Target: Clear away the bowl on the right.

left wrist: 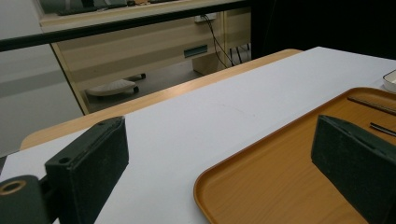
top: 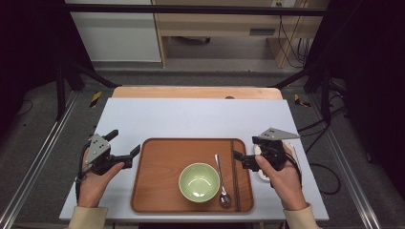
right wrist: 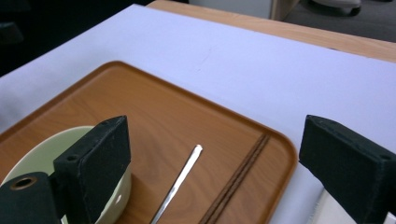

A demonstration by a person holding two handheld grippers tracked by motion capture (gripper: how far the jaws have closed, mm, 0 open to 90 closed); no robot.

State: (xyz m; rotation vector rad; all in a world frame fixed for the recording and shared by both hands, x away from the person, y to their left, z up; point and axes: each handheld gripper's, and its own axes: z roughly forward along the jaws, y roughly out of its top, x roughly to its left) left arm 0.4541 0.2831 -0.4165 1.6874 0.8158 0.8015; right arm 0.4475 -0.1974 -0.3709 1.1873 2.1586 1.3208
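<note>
Both grippers, left gripper [top: 125, 145] and right gripper [top: 240, 157], flank the brown wooden tray [top: 157, 191], jaws wide, empty; uneven lift risks sliding the pale green ceramic bowl [top: 199, 182].

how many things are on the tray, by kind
bowl: 1, pale green
spoon: 1, metal
chopsticks: 2, dark, lying side by side
total: 4 on the tray
</note>
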